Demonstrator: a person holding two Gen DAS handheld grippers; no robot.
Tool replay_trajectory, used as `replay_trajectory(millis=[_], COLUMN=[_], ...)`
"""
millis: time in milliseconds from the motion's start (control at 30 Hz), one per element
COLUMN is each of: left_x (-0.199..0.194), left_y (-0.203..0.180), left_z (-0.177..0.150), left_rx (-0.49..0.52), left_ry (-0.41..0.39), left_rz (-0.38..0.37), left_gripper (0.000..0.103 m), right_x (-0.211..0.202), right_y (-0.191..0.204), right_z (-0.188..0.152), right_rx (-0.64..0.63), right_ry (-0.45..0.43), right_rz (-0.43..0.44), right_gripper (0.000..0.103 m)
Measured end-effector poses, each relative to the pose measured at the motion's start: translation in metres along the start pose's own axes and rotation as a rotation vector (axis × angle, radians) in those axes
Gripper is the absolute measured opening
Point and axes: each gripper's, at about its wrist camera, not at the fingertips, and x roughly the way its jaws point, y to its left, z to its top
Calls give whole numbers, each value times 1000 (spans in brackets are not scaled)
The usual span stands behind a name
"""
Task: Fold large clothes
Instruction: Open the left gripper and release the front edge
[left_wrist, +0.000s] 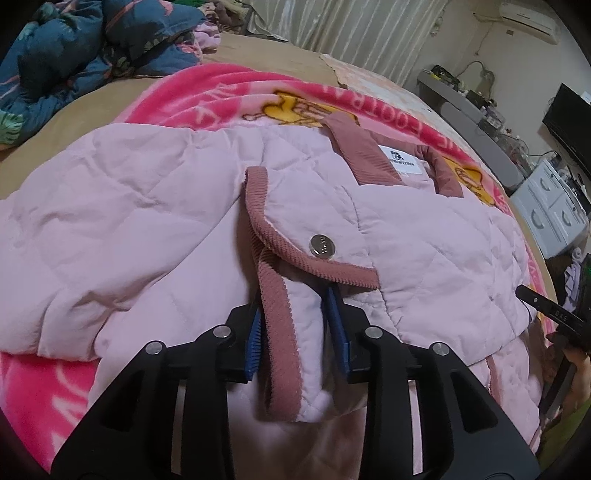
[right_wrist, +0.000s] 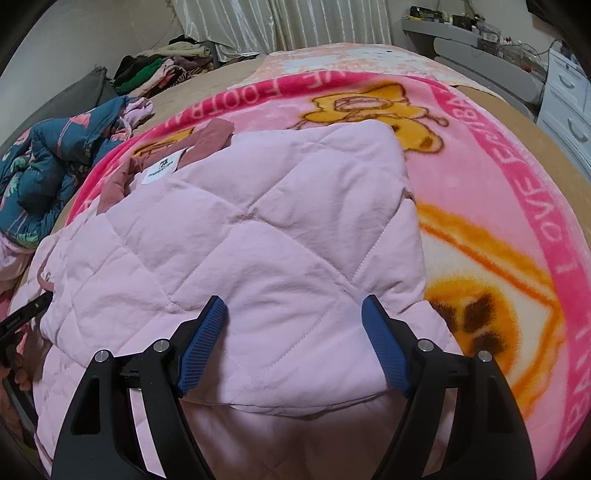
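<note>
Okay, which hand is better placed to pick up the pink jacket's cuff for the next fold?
Probably the left. The left gripper straddles the corduroy-trimmed cuff, blue pads either side of it, so closing should catch it. The right gripper stands wide open over flat quilted jacket with no edge between its pads.

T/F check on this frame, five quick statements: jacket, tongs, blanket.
1. The pink quilted jacket lies on a pink cartoon blanket. True.
2. The left tongs have nothing between them. False: a corduroy-trimmed sleeve cuff sits between the blue pads, which stand slightly apart from it.
3. The right tongs are open over quilted fabric. True.
4. The jacket's collar label is black. False: it is white with dark print.
5. The metal snap button shows on a trimmed flap. True.
</note>
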Motion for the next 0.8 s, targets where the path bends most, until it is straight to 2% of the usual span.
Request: replay_trajectory(millis=[133, 167, 233, 467, 533, 633, 800], left_x=[-4, -4, -8, -31, -38, -51, -73], left_y=[-2, -2, -2, -1, 0, 5, 22], left_z=[-1, 0, 0, 4, 4, 4, 4], left_rx=[-8, -10, -13, -39, -48, -70, -133], left_ry=[10, 12, 13, -25, -34, -55, -88], left_rz=[3, 0, -1, 2, 8, 28, 44], left_gripper=[31, 33, 44, 69, 82, 94, 94], right_x=[-9, -11, -16, -31, -37, -45, -55], right_y=[5, 6, 8, 17, 24, 33, 46], right_z=[2, 2, 3, 6, 6, 7, 6], right_rx=[10, 17, 23, 38, 23, 4, -21], right_ry=[0, 1, 0, -11, -24, -44, -66], right_rz=[28, 38, 51, 96, 96, 96, 108], right_gripper=[93, 94, 95, 95, 99, 99, 99])
